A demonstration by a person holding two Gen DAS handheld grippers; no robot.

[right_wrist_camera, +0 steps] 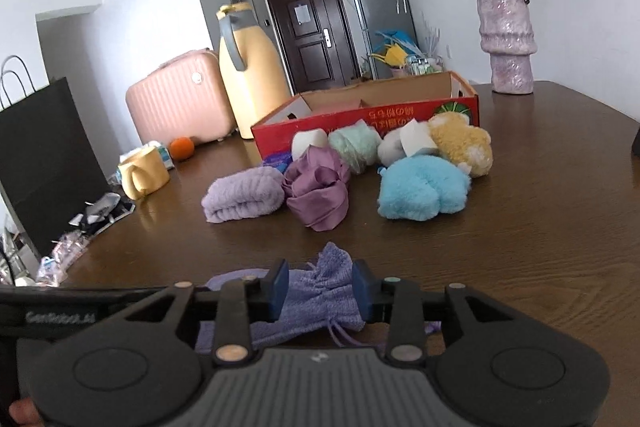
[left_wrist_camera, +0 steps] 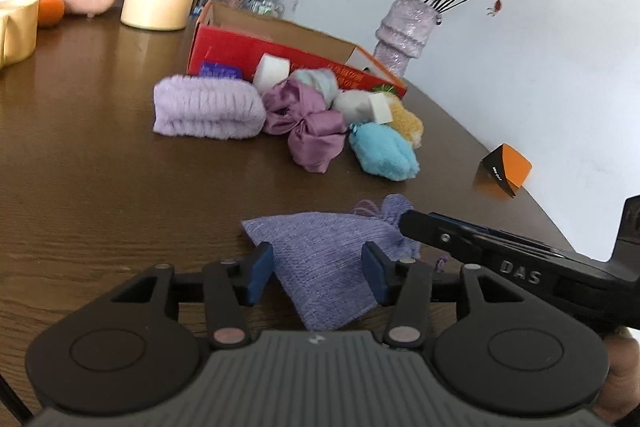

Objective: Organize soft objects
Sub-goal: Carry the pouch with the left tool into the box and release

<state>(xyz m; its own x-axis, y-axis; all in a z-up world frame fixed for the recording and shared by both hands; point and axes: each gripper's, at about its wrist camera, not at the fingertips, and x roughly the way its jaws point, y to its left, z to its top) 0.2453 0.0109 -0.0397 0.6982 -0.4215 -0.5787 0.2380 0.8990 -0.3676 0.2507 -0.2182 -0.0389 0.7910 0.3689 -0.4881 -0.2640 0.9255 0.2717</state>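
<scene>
A lilac drawstring pouch [left_wrist_camera: 320,247] lies flat on the brown table [left_wrist_camera: 100,187]. My left gripper [left_wrist_camera: 317,273] straddles its body, jaws open, pads clear of the cloth. My right gripper [right_wrist_camera: 321,291] stands open around the pouch's gathered neck [right_wrist_camera: 320,301]; its fingers [left_wrist_camera: 440,237] reach in from the right. Beyond lie a lilac towel roll [left_wrist_camera: 208,111], a mauve satin cloth [left_wrist_camera: 308,123], a blue plush [left_wrist_camera: 384,153], a yellow plush [right_wrist_camera: 464,143] and white sponge blocks [left_wrist_camera: 272,71], all in front of an open red cardboard box [right_wrist_camera: 360,123].
A lilac vase of dried roses [right_wrist_camera: 506,43] stands back right of the box. A cream jug [right_wrist_camera: 250,79], pink suitcase [right_wrist_camera: 180,99], orange [right_wrist_camera: 182,149] and yellow mug [right_wrist_camera: 142,175] sit to the left. A small orange-black box [left_wrist_camera: 506,171] lies near the table's right edge.
</scene>
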